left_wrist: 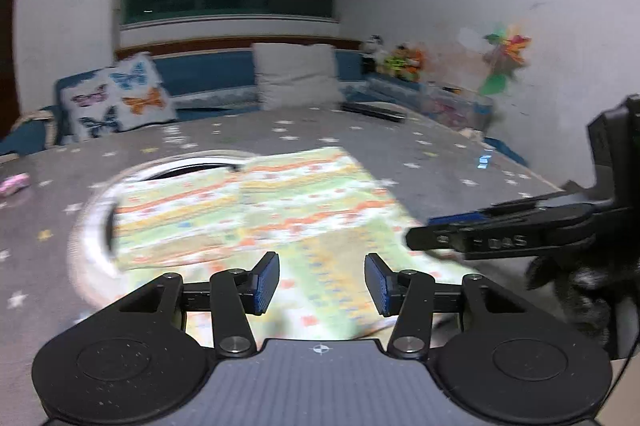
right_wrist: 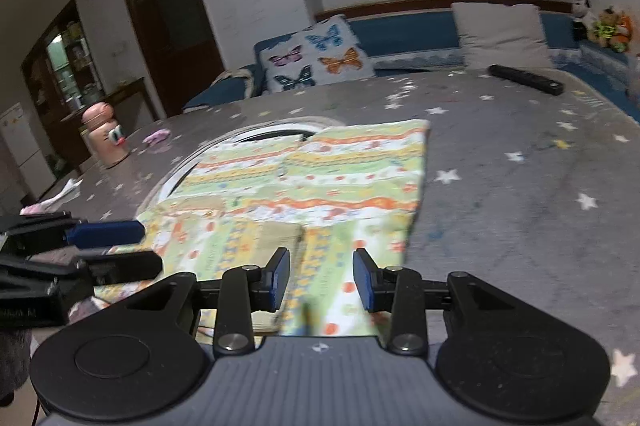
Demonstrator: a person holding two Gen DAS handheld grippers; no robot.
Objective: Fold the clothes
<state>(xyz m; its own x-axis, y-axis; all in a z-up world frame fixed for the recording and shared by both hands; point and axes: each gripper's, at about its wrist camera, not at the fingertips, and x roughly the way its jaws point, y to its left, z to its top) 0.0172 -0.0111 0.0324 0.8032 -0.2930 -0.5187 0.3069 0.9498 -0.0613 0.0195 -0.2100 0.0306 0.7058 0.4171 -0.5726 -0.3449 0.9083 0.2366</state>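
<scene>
A patterned garment point(left_wrist: 260, 210) in green, yellow and orange stripes lies partly folded on a grey star-print surface point(left_wrist: 460, 162); it also shows in the right wrist view point(right_wrist: 320, 186). My left gripper point(left_wrist: 322, 284) is open and empty, just above the garment's near part. My right gripper point(right_wrist: 321, 280) is open and empty, above the garment's near right edge. The right gripper's fingers point(left_wrist: 448, 230) show at the right of the left wrist view. The left gripper's fingers point(right_wrist: 108, 232) show at the left of the right wrist view.
A white ring shape point(right_wrist: 256, 134) lies under the garment's far edge. A butterfly cushion point(right_wrist: 316, 56), a white pillow point(right_wrist: 500, 34) and plush toys point(right_wrist: 608, 26) line the back. A black remote point(right_wrist: 524, 78), a pink toy point(right_wrist: 158, 137) and a peach figurine point(right_wrist: 104, 134) are around.
</scene>
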